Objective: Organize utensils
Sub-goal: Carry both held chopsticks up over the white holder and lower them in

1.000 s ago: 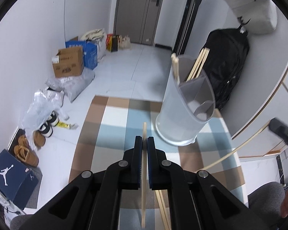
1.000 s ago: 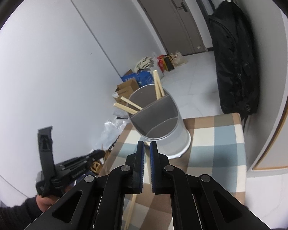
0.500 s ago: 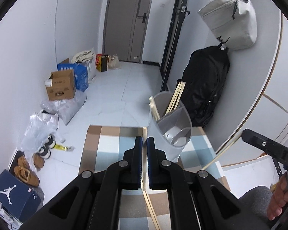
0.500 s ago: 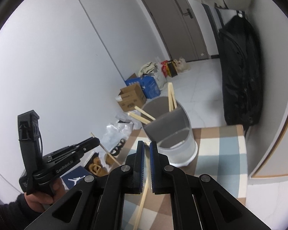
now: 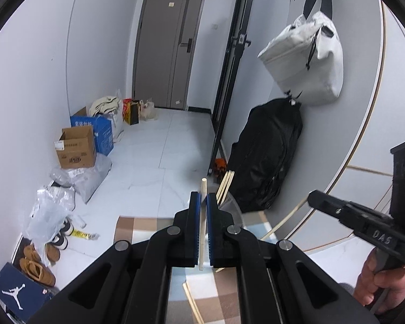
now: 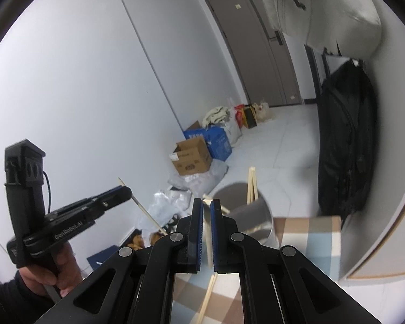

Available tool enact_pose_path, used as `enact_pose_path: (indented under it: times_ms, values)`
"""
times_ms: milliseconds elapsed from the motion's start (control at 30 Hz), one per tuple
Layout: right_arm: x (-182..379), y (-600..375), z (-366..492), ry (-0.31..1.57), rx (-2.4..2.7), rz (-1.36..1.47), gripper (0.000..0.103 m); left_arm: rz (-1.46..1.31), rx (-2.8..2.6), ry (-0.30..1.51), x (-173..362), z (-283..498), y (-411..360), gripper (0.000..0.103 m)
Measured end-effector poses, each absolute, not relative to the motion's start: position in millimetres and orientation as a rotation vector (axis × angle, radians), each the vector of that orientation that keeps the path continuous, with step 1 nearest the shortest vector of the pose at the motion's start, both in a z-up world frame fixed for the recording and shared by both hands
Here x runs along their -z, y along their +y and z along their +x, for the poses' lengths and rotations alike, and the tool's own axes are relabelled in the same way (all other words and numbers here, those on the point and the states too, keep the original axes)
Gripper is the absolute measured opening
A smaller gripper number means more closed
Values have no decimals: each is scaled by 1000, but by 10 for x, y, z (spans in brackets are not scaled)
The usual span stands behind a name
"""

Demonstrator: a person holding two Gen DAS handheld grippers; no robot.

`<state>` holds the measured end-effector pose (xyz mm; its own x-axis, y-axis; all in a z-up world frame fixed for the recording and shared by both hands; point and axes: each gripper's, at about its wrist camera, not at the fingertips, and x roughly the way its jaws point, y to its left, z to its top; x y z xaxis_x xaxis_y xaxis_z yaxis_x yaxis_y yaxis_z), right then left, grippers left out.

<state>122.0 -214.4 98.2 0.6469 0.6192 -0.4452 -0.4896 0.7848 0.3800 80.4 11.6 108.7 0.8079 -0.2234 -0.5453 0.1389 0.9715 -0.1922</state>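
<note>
The grey holder (image 6: 252,216) sits on the checked cloth (image 6: 307,232) ahead and below both your chopsticks. Your right gripper (image 6: 207,209) is nearer, clamping its chopstick (image 6: 208,232) lengthwise along the fingers — your left gripper (image 5: 201,202) likewise grips its own stick (image 5: 202,216).

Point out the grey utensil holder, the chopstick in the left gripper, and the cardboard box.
grey utensil holder (image 6: 252,216), right wrist view, outer wall.
chopstick (image 5: 203,186), left wrist view, upper end.
left gripper (image 5: 202,202), left wrist view.
cardboard box (image 5: 77,152), left wrist view, front face.
</note>
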Motion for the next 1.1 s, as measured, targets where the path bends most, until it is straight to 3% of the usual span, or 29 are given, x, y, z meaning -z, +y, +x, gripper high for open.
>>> enact_pose_path:
  times_ms: [500, 1100]
  values:
    - [-1427, -2176, 1860, 522, -617, 232, 5, -128, 205, 531, -1352, 1370, 6, 1]
    - [-1236, -1994, 2313, 567, -621, 163, 5, -100, 226, 619, -994, 1813, -70, 1]
